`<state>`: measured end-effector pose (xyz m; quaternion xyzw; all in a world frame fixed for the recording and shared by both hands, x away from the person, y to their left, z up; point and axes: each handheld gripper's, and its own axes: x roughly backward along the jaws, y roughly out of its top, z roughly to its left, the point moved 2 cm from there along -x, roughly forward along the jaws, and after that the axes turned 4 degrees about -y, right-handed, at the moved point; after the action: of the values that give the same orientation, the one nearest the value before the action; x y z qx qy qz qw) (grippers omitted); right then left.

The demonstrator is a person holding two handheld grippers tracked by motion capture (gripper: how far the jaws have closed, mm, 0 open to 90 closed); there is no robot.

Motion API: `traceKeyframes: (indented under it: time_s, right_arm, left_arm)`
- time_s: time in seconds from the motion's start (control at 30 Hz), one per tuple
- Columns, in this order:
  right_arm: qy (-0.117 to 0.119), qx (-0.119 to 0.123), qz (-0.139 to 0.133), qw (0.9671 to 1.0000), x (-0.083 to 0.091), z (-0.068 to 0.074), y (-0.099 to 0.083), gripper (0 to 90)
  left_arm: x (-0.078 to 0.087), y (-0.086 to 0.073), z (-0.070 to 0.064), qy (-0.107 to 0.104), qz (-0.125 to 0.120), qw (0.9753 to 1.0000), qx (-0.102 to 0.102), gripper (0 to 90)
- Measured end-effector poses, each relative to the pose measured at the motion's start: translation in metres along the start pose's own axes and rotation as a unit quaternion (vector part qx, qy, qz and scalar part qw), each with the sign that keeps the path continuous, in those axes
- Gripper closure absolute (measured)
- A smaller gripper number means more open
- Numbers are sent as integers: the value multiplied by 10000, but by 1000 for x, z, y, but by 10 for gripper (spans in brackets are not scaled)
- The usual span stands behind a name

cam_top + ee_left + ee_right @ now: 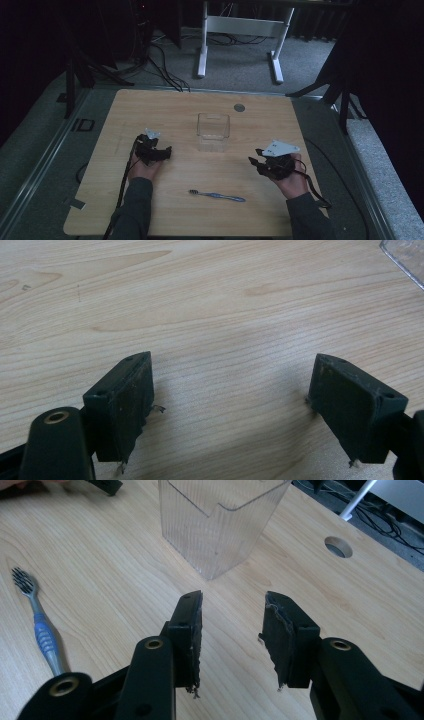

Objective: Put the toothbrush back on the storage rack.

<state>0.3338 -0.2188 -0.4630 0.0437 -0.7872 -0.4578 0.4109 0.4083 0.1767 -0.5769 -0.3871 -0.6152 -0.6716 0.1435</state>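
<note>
A light wooden table [150, 105] with rounded corners stands on grey carpet [240, 65] in a dim room. A round cable hole [239, 107] sits near the table's far edge. Beyond it stands a white desk frame [240, 30] with two legs on flat feet. Black cables [165, 70] trail over the carpet to the left of the frame. Dark stands, possibly tripods [85, 65], flank the table at both sides. The far edges fall into shadow.
</note>
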Motion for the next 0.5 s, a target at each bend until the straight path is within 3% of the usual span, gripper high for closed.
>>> traceKeyframes:
  time_s: [0.5]
  right_arm:
    - [156,281,28,9995,3,4,21,538]
  left_arm:
    - [0,0,0,-1,-8,10000,10,186]
